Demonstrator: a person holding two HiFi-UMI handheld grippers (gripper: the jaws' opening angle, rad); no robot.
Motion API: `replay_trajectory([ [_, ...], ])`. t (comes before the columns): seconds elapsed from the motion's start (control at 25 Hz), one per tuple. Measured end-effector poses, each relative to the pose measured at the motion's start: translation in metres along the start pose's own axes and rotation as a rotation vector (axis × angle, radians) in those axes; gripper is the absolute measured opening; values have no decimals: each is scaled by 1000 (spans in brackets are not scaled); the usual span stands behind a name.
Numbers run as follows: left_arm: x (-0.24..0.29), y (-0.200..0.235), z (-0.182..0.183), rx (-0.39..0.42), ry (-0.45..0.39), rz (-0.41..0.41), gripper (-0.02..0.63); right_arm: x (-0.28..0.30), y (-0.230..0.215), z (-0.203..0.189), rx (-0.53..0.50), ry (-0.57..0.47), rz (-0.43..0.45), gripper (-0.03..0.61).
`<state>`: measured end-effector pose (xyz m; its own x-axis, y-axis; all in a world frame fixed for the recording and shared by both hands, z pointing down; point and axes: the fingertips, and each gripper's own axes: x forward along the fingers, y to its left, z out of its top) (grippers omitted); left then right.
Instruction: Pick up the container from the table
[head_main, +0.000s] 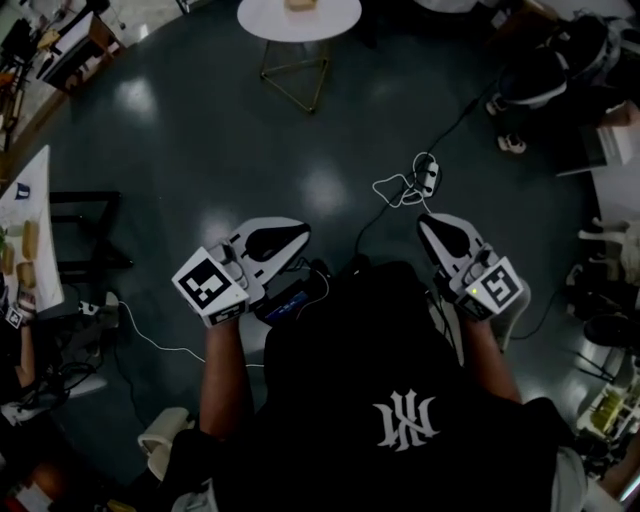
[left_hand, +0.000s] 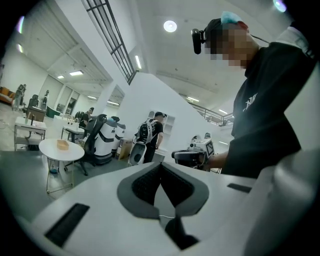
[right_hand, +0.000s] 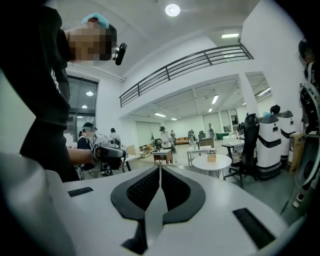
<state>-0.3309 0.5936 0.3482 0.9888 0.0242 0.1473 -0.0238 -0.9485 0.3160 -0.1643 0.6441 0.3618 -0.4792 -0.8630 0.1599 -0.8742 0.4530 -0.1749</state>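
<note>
Your left gripper (head_main: 290, 238) and right gripper (head_main: 432, 230) both have their jaws pressed together with nothing between them. The container (head_main: 300, 4) sits on the round white table (head_main: 340, 25), well ahead of both grippers across open dark floor (head_main: 200, 130). A white cable (head_main: 400, 188) lies on the floor just ahead of the right gripper.

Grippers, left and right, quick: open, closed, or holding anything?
Left gripper: closed, nothing between its jaws.
Right gripper: closed, nothing between its jaws.
</note>
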Motion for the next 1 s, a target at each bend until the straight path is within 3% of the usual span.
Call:
replay_trajectory([
  [0.28, 27, 6, 12, 15, 9, -63, 3, -26, 0, -1, 16, 10, -82, 40],
  [0.52, 43, 29, 13, -21, -26, -101, 3, -16, -32, -1, 39, 21, -99, 40],
  [0.76, 63, 73, 27, -29, -22, -21, 4, 20, -79, 10, 34, 0, -22, 40],
  [1.0, 107, 127, 65, -11, -4, 52, 3, 65, -160, 31, 43, -37, 50, 40],
])
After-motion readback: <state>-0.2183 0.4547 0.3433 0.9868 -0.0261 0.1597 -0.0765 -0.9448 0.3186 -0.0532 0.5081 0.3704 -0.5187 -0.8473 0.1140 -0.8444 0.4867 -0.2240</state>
